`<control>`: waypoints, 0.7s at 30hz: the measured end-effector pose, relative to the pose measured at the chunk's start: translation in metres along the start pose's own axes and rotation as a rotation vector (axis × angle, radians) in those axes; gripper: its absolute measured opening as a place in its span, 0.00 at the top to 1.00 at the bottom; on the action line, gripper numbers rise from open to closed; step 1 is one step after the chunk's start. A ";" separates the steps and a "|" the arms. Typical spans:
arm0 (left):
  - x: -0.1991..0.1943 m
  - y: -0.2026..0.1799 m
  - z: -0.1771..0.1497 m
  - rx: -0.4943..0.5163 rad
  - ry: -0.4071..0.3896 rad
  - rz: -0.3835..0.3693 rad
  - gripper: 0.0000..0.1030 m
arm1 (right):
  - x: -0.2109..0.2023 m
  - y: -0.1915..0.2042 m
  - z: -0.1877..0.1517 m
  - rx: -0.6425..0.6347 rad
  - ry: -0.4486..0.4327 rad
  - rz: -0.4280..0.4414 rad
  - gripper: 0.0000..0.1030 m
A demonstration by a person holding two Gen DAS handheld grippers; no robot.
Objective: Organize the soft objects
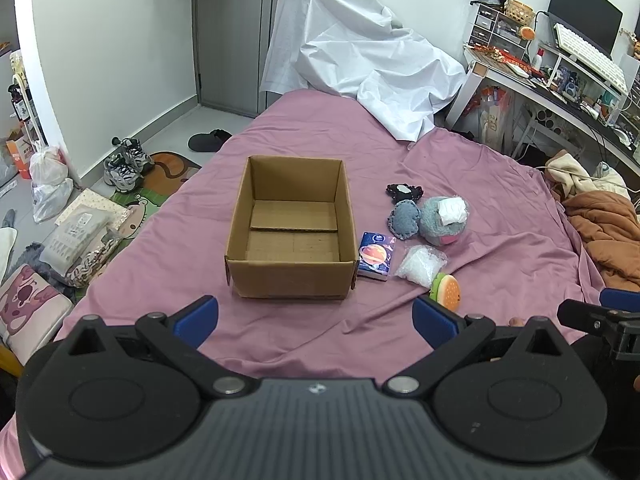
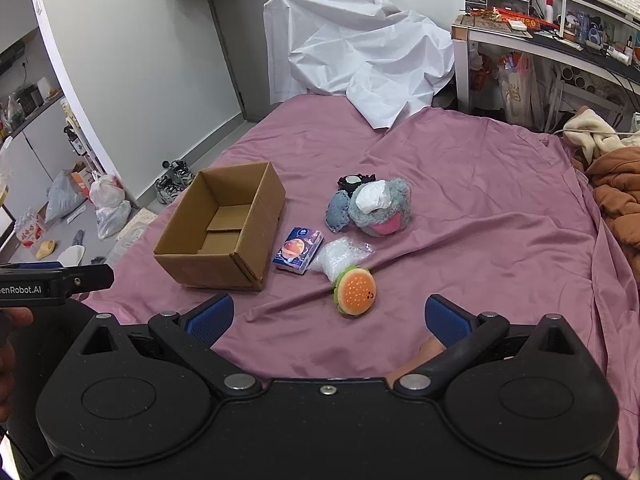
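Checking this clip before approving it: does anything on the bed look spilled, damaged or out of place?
Nothing stands out. The cardboard box sits upright and empty, the soft items lie loose beside it, including the burger toy, and both grippers are open, holding nothing.

Left gripper (image 1: 316,320) is hovering low over the pink bedsheet (image 1: 500,216), blue pads spread wide with nothing between them. Ahead, an open cardboard box (image 1: 291,268) is sitting upright, nothing visible inside. Just right of it a tissue pack (image 1: 375,257) is lying beside a clear bag of white bits (image 1: 420,262). A burger plush (image 1: 445,291) is resting near the right pad. Farther back, a grey plush (image 1: 442,220) is touching a small blue-grey plush (image 1: 404,219). Right gripper's tip (image 1: 600,318) is showing at the frame's right edge.
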State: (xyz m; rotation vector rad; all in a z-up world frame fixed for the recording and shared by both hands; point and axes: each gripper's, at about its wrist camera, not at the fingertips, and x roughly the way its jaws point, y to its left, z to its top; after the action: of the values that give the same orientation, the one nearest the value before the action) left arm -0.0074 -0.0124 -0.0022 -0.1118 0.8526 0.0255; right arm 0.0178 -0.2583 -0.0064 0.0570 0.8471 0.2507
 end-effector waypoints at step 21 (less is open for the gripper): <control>0.000 -0.003 0.007 0.000 -0.003 -0.033 0.01 | 0.002 -0.001 0.002 -0.008 -0.002 -0.009 0.00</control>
State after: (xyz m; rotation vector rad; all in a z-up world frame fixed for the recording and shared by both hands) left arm -0.0016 -0.0148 0.0026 -0.1263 0.8476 -0.0054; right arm 0.0212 -0.2584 -0.0067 0.0454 0.8443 0.2453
